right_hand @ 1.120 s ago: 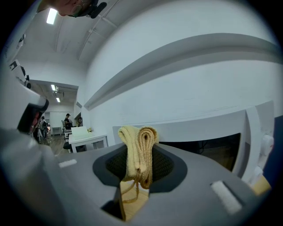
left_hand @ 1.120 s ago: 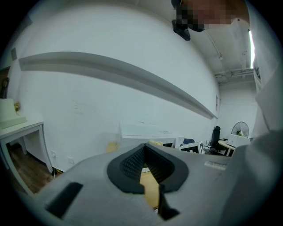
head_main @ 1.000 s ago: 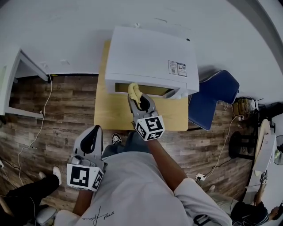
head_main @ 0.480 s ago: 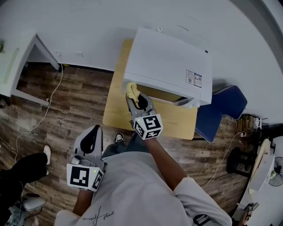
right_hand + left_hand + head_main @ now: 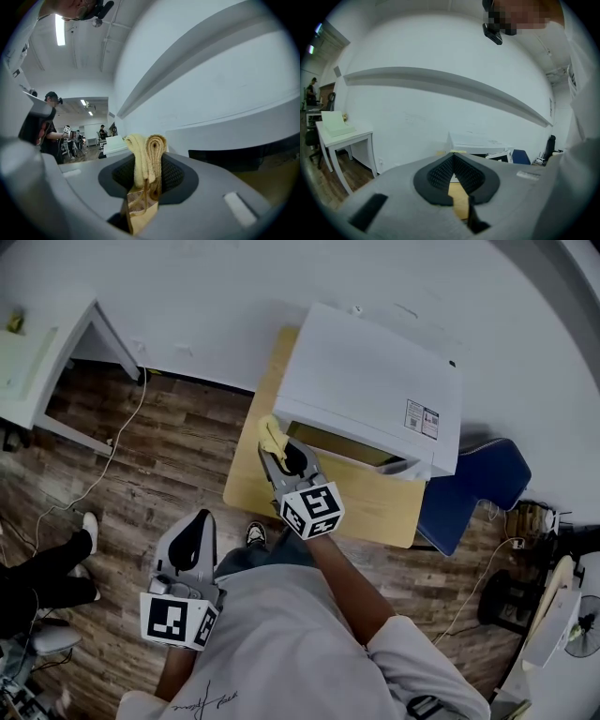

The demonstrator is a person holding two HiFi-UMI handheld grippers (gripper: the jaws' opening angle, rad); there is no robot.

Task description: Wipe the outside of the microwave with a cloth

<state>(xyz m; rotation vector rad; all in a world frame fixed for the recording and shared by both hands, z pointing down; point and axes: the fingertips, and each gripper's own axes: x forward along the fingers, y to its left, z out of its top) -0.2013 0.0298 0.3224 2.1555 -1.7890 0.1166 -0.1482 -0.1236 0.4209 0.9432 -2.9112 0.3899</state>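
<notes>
Wood-plank floor (image 5: 169,446) lies below. Nearest the person, the left gripper (image 5: 201,518) has its fingers closed together on nothing. Ahead, the right gripper (image 5: 279,454) has its fingers pinching a folded yellow cloth (image 5: 270,435) just beside the front left corner of the white microwave (image 5: 366,390). The microwave sits on a small wooden table (image 5: 251,479) against a white wall (image 5: 234,287), with a blue chair (image 5: 478,486) beside it.

No wording could be read anywhere. A small white rectangular sticker (image 5: 424,418) lay on top of the boxy white microwave (image 5: 366,381), near its right front corner. The dark print on it was too small to make out. The marker cube (image 5: 312,510) on the right tool (image 5: 275,451), just in front of the microwave, and the marker cube (image 5: 178,618) on the left tool (image 5: 202,517), farther from it, bore black-and-white square patterns, not letters. A dark cursive scrawl (image 5: 192,699) on the person's white shirt was illegible.
</notes>
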